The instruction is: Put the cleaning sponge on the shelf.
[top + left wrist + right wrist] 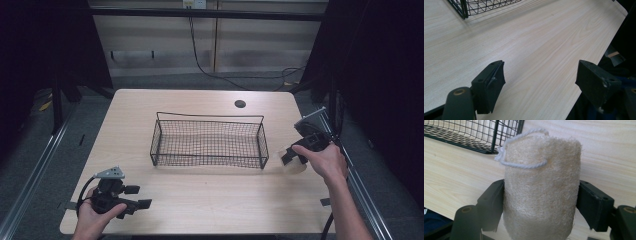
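Loofah (540, 192) clamped between the right gripper (540, 202) jaws

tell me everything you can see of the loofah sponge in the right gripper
The loofah sponge is a pale beige cylinder of coarse, fibrous, slightly fuzzy material. A white twisted cord loop is fixed at its far end and lies over the top. It sits lengthwise between the jaws of the right gripper, whose black pads press on its two sides. It is at the table's right edge, just right of the wire basket and apart from it.
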The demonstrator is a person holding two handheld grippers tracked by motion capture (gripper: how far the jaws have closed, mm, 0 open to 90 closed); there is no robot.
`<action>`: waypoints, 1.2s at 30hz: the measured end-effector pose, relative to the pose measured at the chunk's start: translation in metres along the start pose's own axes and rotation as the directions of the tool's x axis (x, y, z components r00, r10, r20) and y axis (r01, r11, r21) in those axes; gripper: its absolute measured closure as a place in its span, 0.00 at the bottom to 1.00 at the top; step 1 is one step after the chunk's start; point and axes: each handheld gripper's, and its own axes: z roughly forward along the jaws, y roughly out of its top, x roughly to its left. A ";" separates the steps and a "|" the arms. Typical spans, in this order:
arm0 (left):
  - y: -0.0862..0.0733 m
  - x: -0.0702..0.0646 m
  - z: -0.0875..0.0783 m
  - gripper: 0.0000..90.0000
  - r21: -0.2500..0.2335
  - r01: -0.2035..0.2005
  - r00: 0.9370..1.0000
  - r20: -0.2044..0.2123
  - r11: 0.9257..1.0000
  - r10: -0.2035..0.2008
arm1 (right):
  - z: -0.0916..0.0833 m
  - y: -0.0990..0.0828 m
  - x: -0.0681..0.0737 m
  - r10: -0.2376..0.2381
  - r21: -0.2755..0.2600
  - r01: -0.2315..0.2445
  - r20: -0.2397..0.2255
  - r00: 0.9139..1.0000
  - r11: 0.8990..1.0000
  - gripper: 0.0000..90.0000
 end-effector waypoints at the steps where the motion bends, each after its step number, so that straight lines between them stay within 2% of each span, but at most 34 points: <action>1: 0.000 0.000 0.000 0.25 0.000 0.002 1.000 0.002 1.000 -0.002 | -0.004 0.001 0.002 0.003 0.000 -0.003 0.000 1.000 1.000 0.30; 4: 0.000 0.000 0.000 0.25 -0.004 0.002 1.000 0.001 1.000 -0.002 | -0.007 0.002 0.004 -0.013 -0.002 0.013 -0.012 1.000 1.000 0.30; 8: 0.000 0.000 0.000 0.25 -0.006 0.005 1.000 0.000 1.000 -0.005 | -0.009 0.004 0.007 -0.009 0.002 0.009 -0.012 1.000 1.000 0.30; 9: 0.000 0.000 0.000 0.25 -0.003 0.004 1.000 0.002 1.000 -0.004 | -0.011 0.006 0.010 -0.025 0.008 0.025 -0.011 1.000 1.000 0.30; 13: 0.000 0.000 0.000 0.25 -0.008 0.006 1.000 -0.002 1.000 -0.006 | -0.016 0.009 0.014 -0.023 -0.001 0.023 -0.017 1.000 1.000 0.30; 22: 0.000 0.000 0.000 0.25 -0.007 0.002 1.000 -0.002 1.000 -0.002 | -0.028 0.014 0.026 -0.048 -0.011 0.048 -0.004 0.999 0.999 0.30; 31: 0.000 0.000 0.000 0.25 -0.004 0.002 1.000 0.000 1.000 -0.002 | -0.038 0.019 0.037 -0.074 -0.023 0.074 -0.026 0.997 0.997 0.30; 36: 0.000 -0.001 0.000 0.25 -0.004 0.003 1.000 -0.005 1.000 -0.003 | -0.037 0.024 0.043 -0.084 -0.019 0.083 -0.038 0.996 0.996 0.30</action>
